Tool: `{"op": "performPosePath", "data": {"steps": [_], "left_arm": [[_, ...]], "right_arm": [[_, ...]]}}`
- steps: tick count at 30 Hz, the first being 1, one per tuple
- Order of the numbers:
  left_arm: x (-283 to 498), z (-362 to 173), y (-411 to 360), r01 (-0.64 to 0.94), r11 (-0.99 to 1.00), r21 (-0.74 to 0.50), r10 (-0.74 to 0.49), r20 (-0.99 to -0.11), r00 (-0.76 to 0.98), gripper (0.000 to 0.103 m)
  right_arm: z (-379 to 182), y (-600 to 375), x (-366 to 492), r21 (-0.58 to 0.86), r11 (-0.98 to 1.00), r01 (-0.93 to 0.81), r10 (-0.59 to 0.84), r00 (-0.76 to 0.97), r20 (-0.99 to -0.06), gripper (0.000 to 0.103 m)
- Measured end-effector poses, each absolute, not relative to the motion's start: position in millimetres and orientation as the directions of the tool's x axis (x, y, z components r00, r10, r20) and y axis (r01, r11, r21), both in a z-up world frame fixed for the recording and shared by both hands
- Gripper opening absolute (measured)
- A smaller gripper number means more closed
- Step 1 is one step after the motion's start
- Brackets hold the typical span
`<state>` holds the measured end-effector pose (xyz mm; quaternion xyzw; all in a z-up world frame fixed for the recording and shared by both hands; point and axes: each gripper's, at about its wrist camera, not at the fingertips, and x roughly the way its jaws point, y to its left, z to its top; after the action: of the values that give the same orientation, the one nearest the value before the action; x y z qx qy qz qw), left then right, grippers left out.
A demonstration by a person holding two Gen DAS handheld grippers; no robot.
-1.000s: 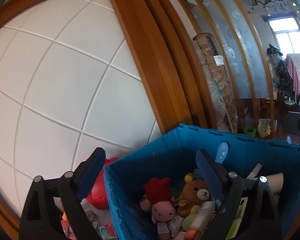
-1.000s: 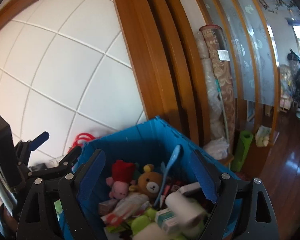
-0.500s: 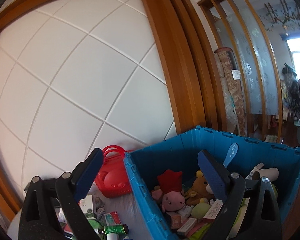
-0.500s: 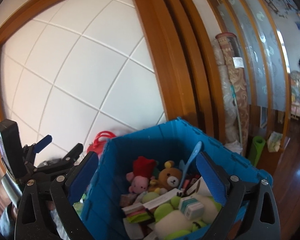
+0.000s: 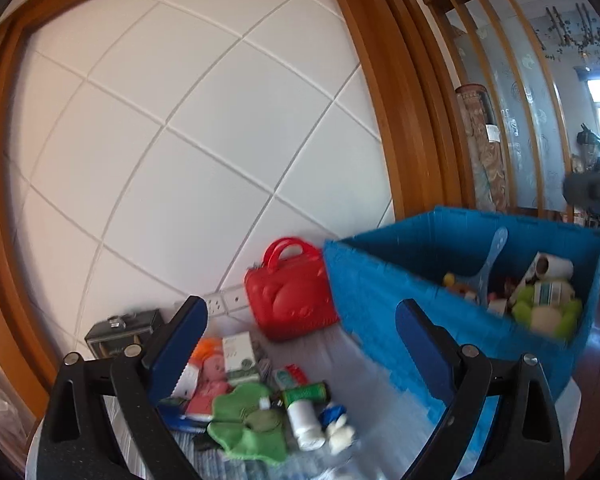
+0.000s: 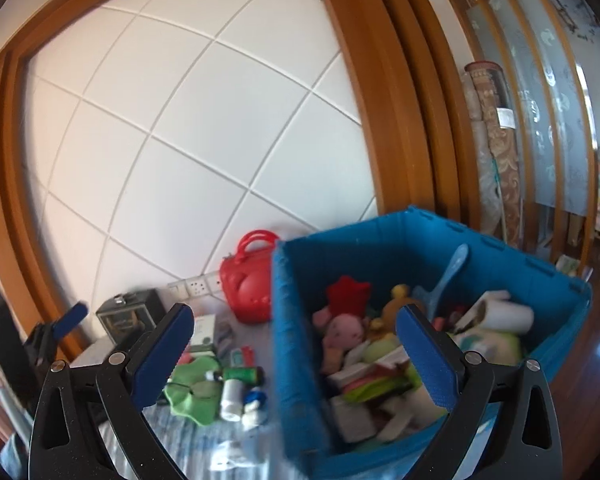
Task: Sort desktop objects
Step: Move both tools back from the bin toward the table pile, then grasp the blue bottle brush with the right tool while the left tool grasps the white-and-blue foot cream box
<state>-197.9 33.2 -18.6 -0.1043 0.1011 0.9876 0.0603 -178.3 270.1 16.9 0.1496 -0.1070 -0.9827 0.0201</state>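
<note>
A blue plastic crate (image 5: 384,276) (image 6: 288,320) holds plush toys, boxes and a paper roll (image 6: 508,314). Left of it, small items lie on the table: a green cloth (image 5: 248,428) (image 6: 192,388), a white bottle (image 5: 304,420) (image 6: 232,394), a green spool (image 5: 304,392), a white box (image 5: 240,354). My left gripper (image 5: 300,344) is open and empty, above these items. My right gripper (image 6: 294,344) is open and empty, over the crate's left wall. The left gripper's blue fingertip (image 6: 72,318) shows at the far left of the right wrist view.
A red toy handbag (image 5: 292,296) (image 6: 246,284) stands against the white panelled wall, beside the crate. A dark small case (image 5: 122,332) (image 6: 128,312) sits at the back left. Wall sockets (image 5: 226,300) are behind. Wooden floor lies to the right.
Both views have swung left and back from the crate. The table items and red handbag have come into view. Both grippers stay open.
</note>
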Motion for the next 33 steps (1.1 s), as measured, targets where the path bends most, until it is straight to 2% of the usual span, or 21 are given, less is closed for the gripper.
{"op": "performPosePath", "data": {"steps": [6, 11, 16, 21, 27, 30, 32, 33], "left_arm": [[-198, -61, -56, -0.086, -0.977, 0.197, 0.019, -0.319, -0.947, 0.096], [-208, -108, -116, -0.008, -0.979, 0.202, -0.08, -0.424, -0.902, 0.096], [-218, -127, -154, 0.07, -0.977, 0.203, -0.156, -0.448, -0.88, 0.096], [-233, -134, -186, 0.128, -0.968, 0.215, -0.215, -0.452, -0.866, 0.096], [-252, -162, -232, 0.198, -0.957, 0.213, -0.281, -0.499, -0.82, 0.096], [-258, -177, -258, 0.247, -0.951, 0.184, -0.308, -0.548, -0.777, 0.096], [-263, -186, -273, 0.271, -0.949, 0.159, -0.313, -0.578, -0.754, 0.096], [-267, -190, -278, 0.276, -0.95, 0.149, -0.31, -0.588, -0.748, 0.096]], "right_arm": [[-4, 201, -181, 0.195, -0.981, 0.018, -0.08, -0.946, -0.315, 0.103], [-42, 153, -202, 0.128, -0.99, 0.063, -0.113, -0.892, -0.437, 0.103], [-69, 118, -232, 0.059, -0.991, 0.122, -0.134, -0.842, -0.522, 0.103], [-96, 87, -270, 0.12, -0.966, 0.23, -0.256, -0.765, -0.591, 0.103], [-125, 6, -337, 0.057, -0.919, 0.391, -0.327, -0.671, -0.665, 0.103], [-143, -50, -370, 0.015, -0.854, 0.519, -0.384, -0.612, -0.691, 0.099], [-159, -91, -400, -0.008, -0.804, 0.594, -0.41, -0.564, -0.717, 0.09], [-168, -110, -415, 0.006, -0.776, 0.631, -0.429, -0.521, -0.738, 0.09]]}}
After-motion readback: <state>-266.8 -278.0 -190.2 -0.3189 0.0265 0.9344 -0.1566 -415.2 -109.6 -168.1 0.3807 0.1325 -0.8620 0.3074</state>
